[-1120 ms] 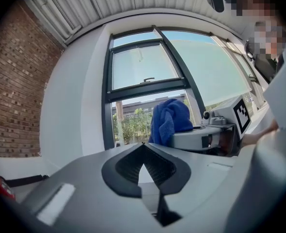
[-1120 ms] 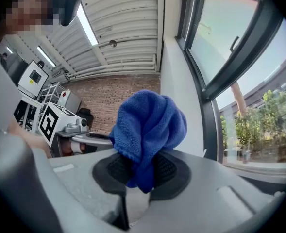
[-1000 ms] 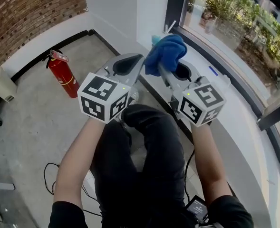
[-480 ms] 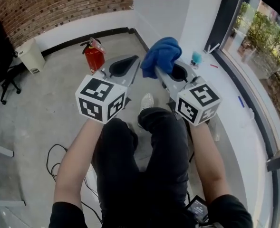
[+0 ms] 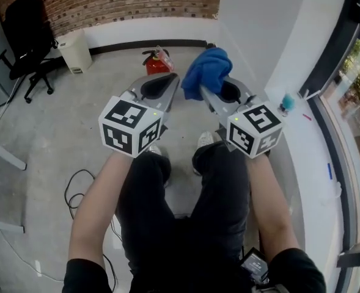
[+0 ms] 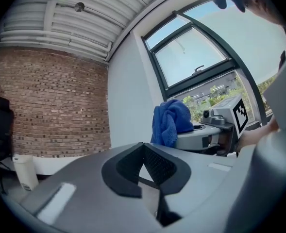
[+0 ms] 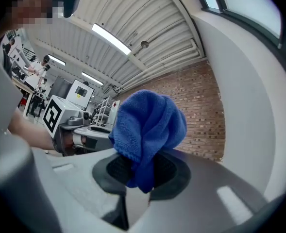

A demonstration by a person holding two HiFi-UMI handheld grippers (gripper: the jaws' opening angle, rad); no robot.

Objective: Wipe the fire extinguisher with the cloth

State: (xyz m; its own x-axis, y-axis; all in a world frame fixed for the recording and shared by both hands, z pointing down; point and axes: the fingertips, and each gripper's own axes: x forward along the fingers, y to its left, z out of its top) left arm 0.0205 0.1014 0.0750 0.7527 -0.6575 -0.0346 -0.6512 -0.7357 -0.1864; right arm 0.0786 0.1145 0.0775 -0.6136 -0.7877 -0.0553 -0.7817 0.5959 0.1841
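Note:
A red fire extinguisher [image 5: 157, 63] stands on the concrete floor near the brick wall's white skirting, just beyond the tips of both grippers in the head view. My right gripper [image 5: 199, 91] is shut on a bunched blue cloth [image 5: 206, 71], which rises from its jaws [image 7: 147, 130] and also shows in the left gripper view [image 6: 169, 121]. My left gripper [image 5: 172, 83] is shut with nothing in it, its pads [image 6: 152, 164] together. Both grippers point level, side by side above the person's knees.
A black office chair [image 5: 33, 47] and a white bin [image 5: 74, 49] stand at the back left by the brick wall. A white pillar [image 5: 259, 23] and a window sill [image 5: 314, 157] run along the right. A black cable [image 5: 76, 191] lies on the floor.
The view has swung round: the extinguisher has shifted from the far left to straight ahead of the grippers, the window has slid off to the right. Both grippers keep their pose, cloth still held.

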